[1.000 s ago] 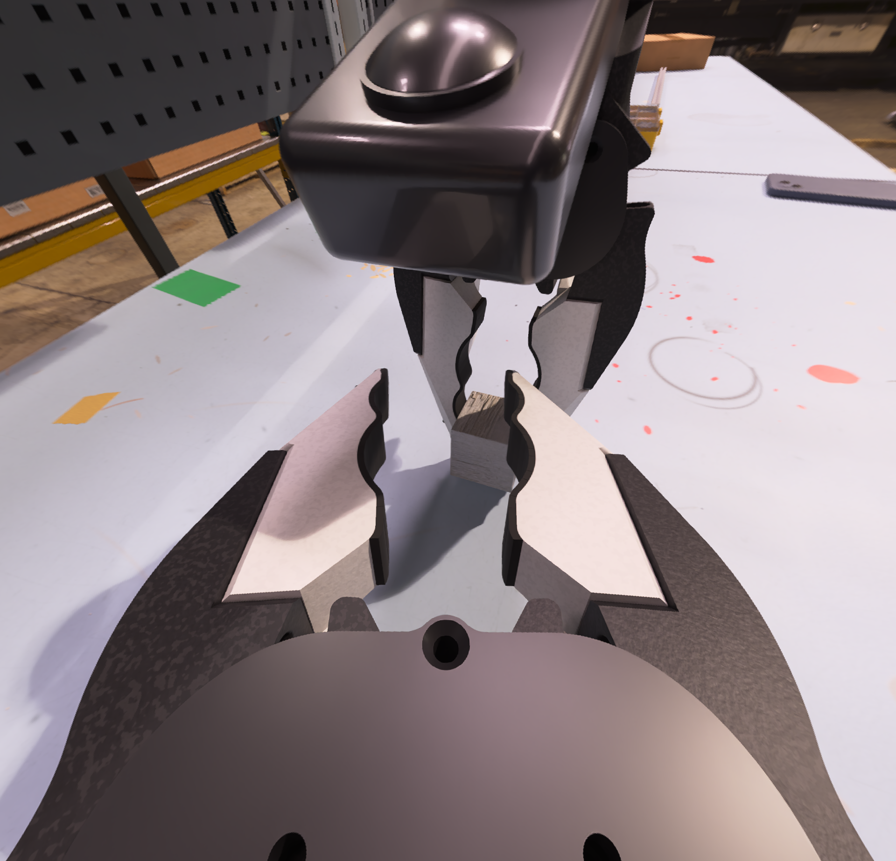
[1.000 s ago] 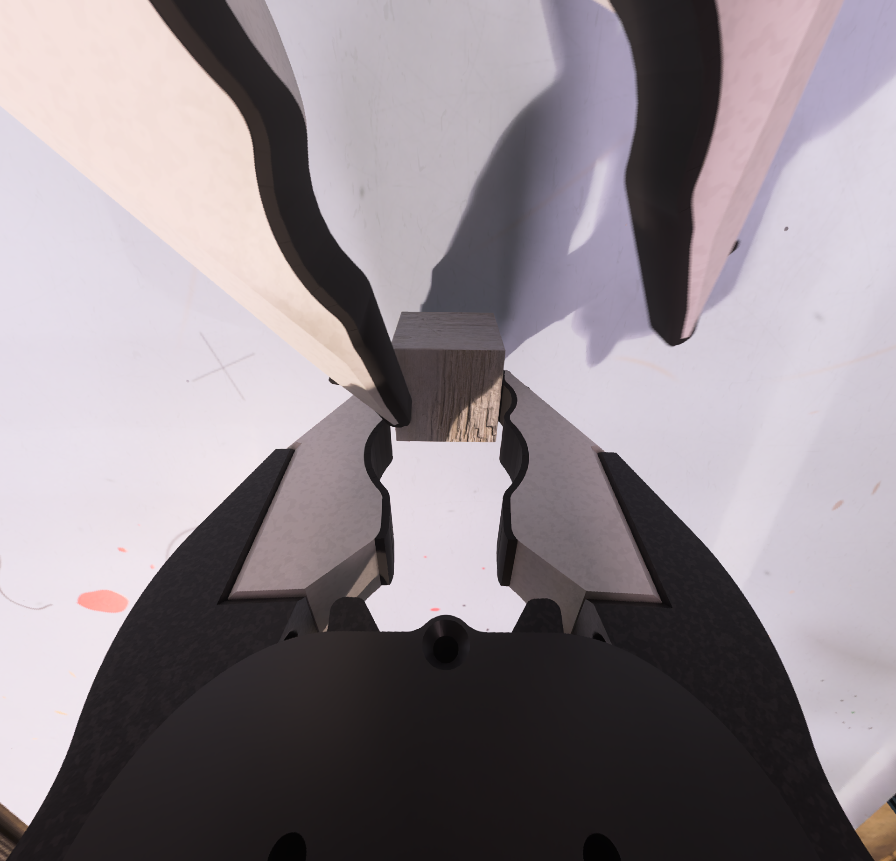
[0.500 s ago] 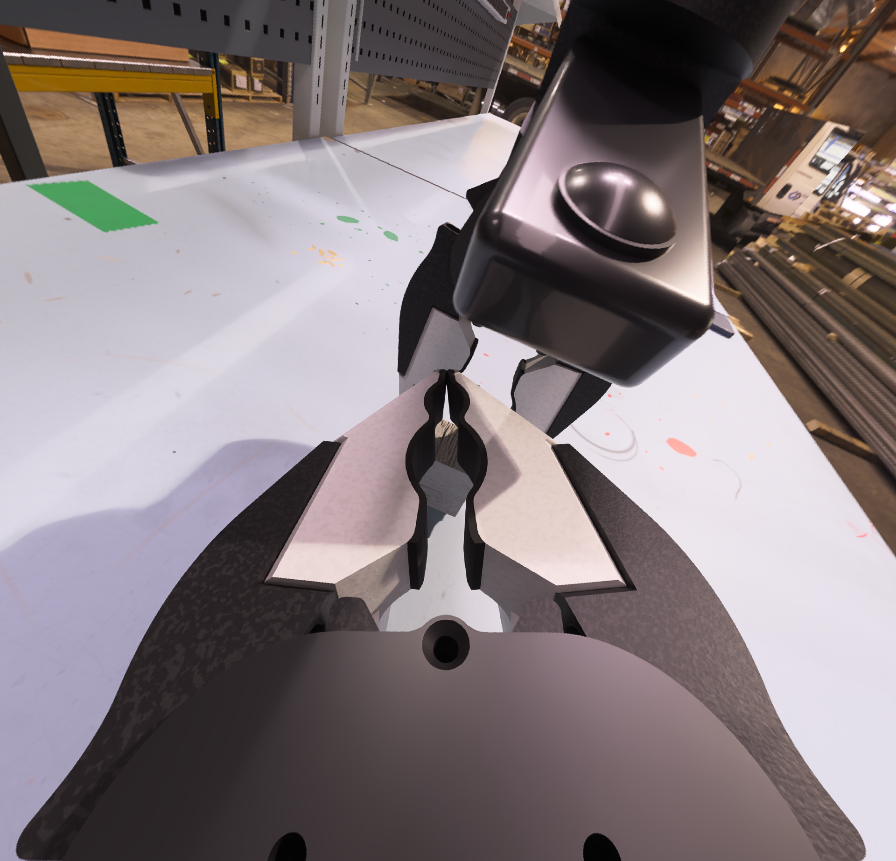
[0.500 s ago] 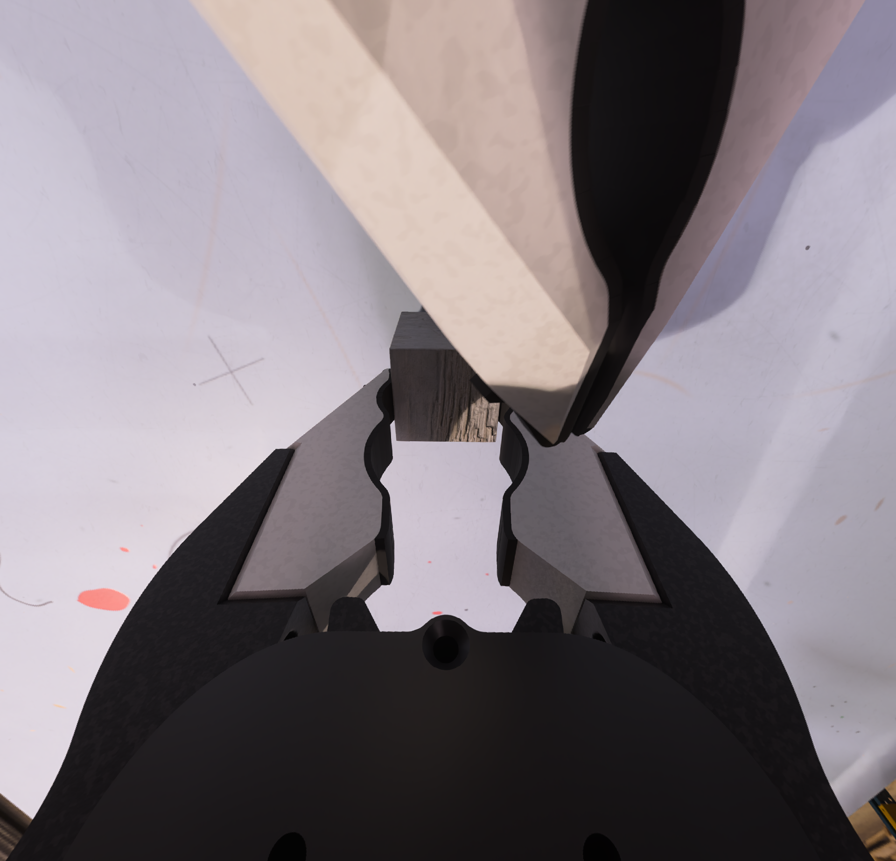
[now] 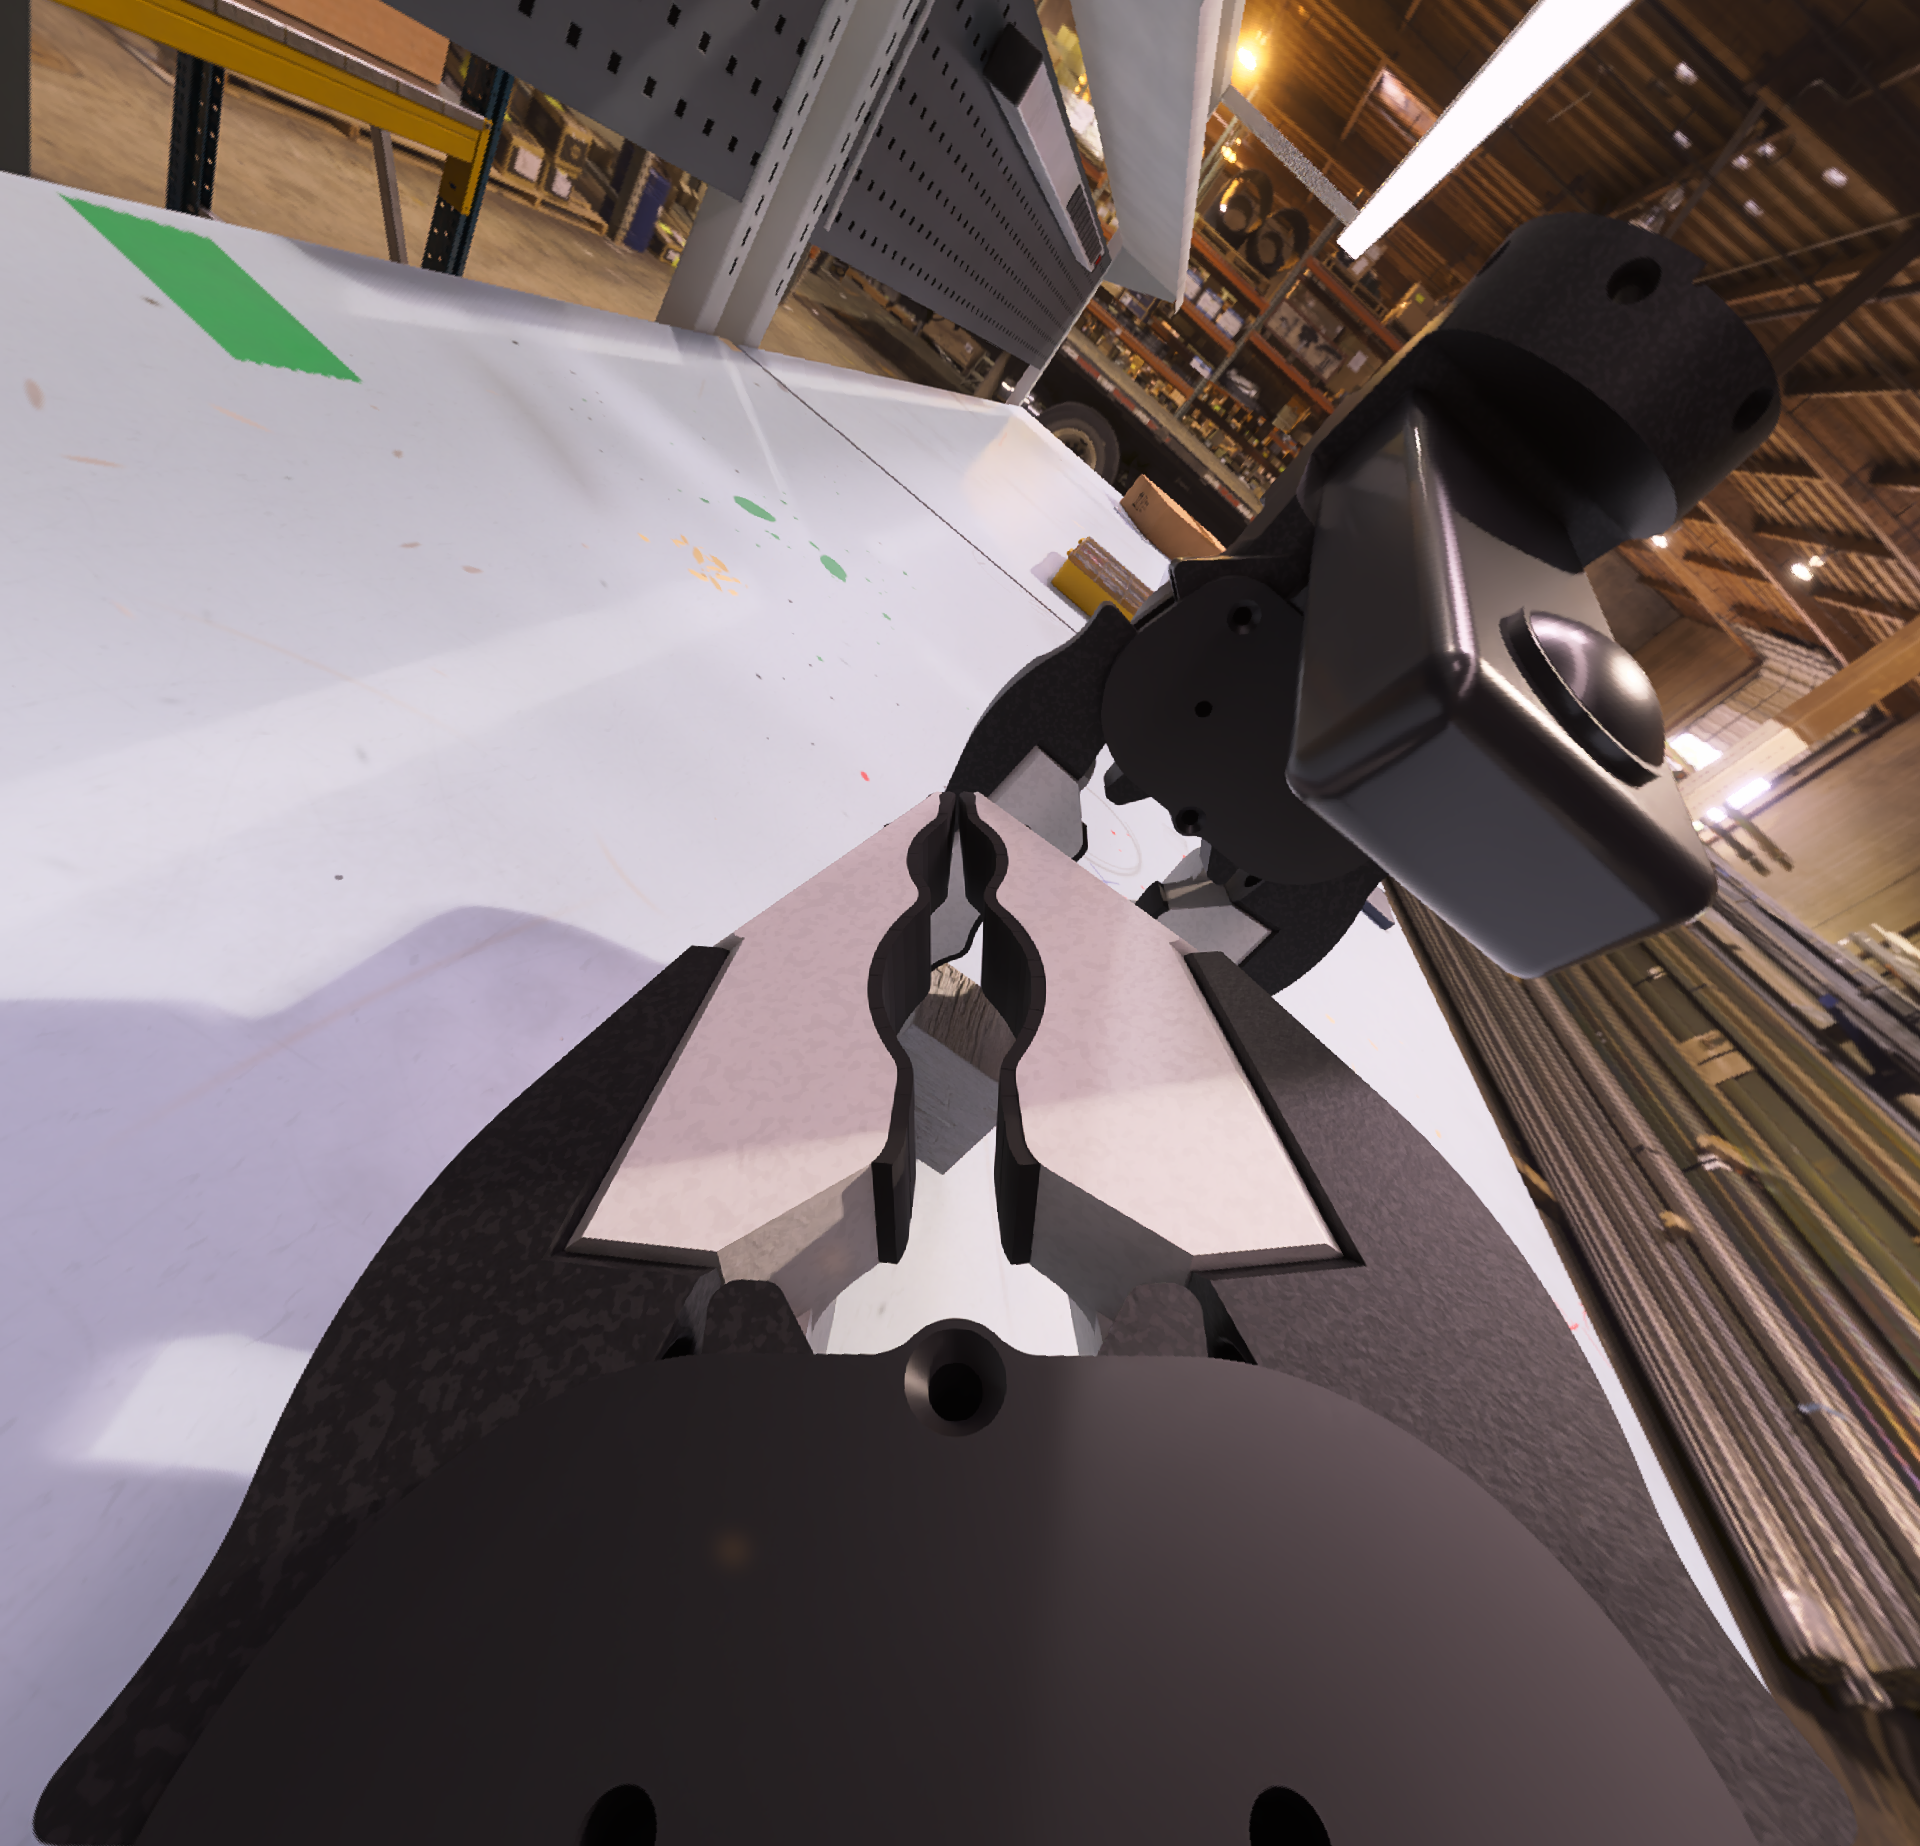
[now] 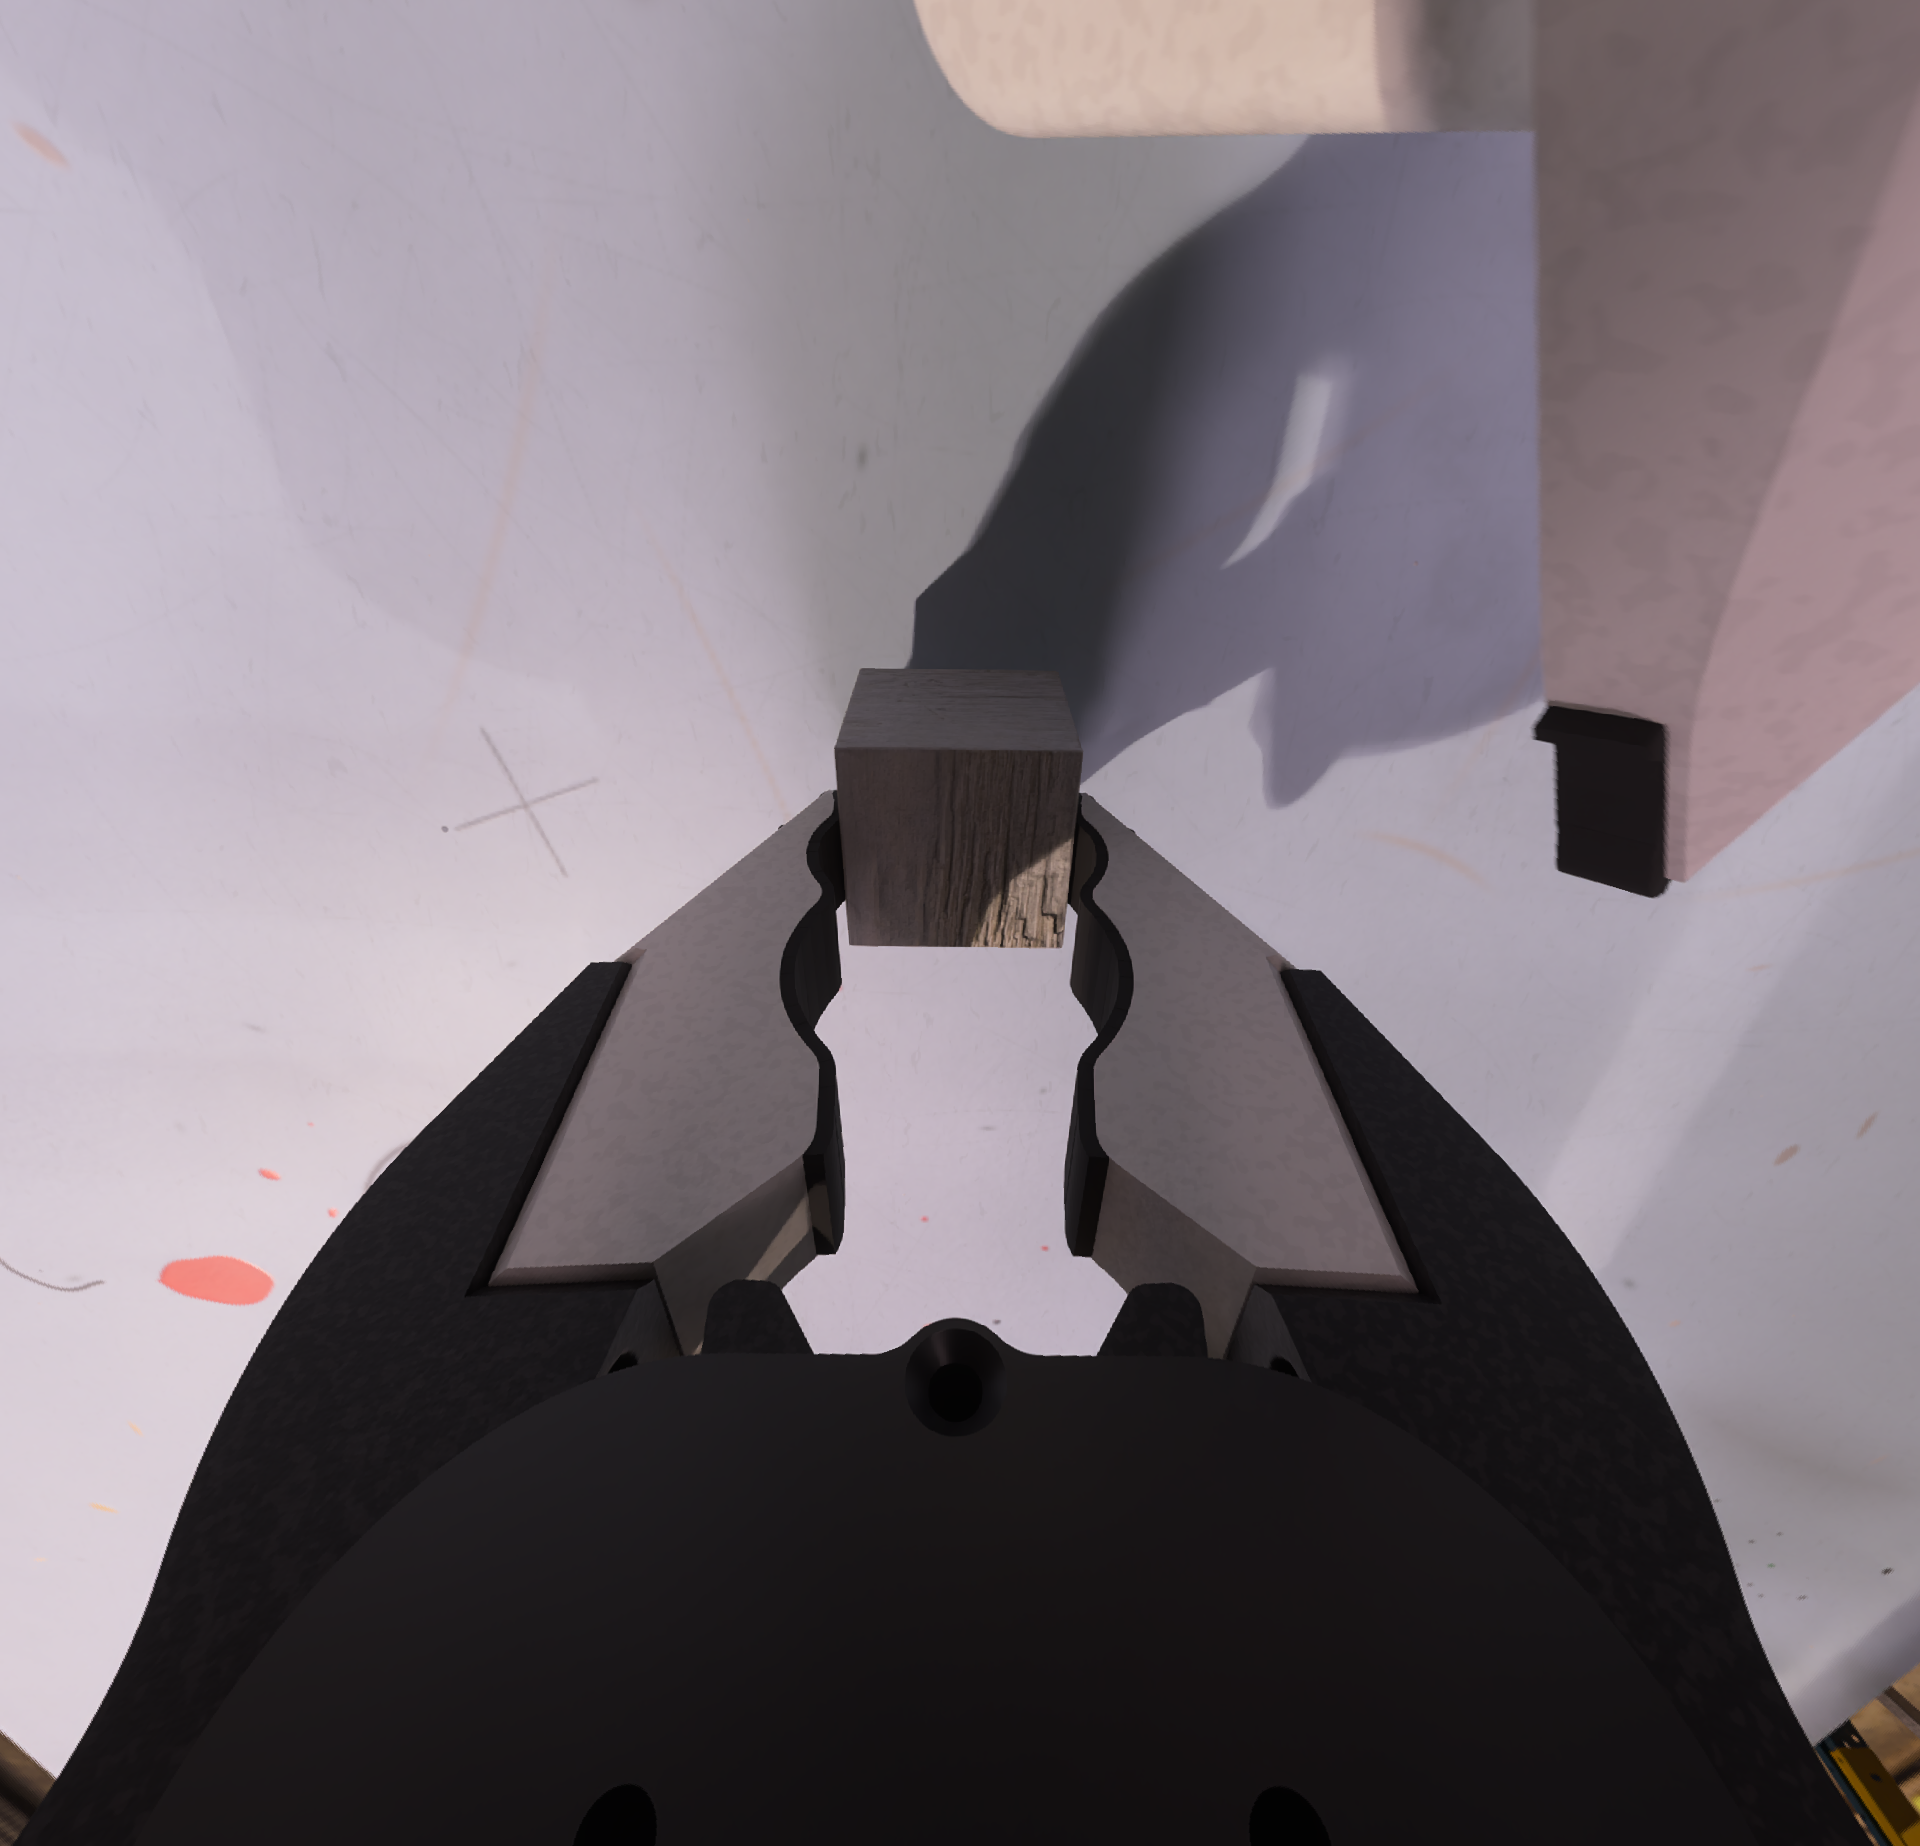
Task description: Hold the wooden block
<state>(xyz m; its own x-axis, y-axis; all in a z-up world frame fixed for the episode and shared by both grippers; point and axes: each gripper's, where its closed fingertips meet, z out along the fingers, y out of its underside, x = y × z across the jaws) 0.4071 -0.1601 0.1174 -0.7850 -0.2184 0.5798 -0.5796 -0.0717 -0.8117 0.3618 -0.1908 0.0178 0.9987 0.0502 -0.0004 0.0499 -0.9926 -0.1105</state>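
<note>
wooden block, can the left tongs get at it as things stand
Probably not yet: the left tongs are shut with tips together, off the small brown wooden block, which the right tongs clamp on both sides; its top face looks free.

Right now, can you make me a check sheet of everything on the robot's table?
Surface: white table, scuffed, with paint specks.
Job's things: block, wooden, between the right gripper's fingertips; cannot tell if it is off the table.
Clutter: green patch and red spot on the table; a box at its far end.
Grippers: right gripper shut on the block; left gripper shut on nothing, fingertips touching, apart from the block.
Cables: nothing seen.
Surroundings: grey pegboard behind the table; metal bars on the floor beside it.
</note>
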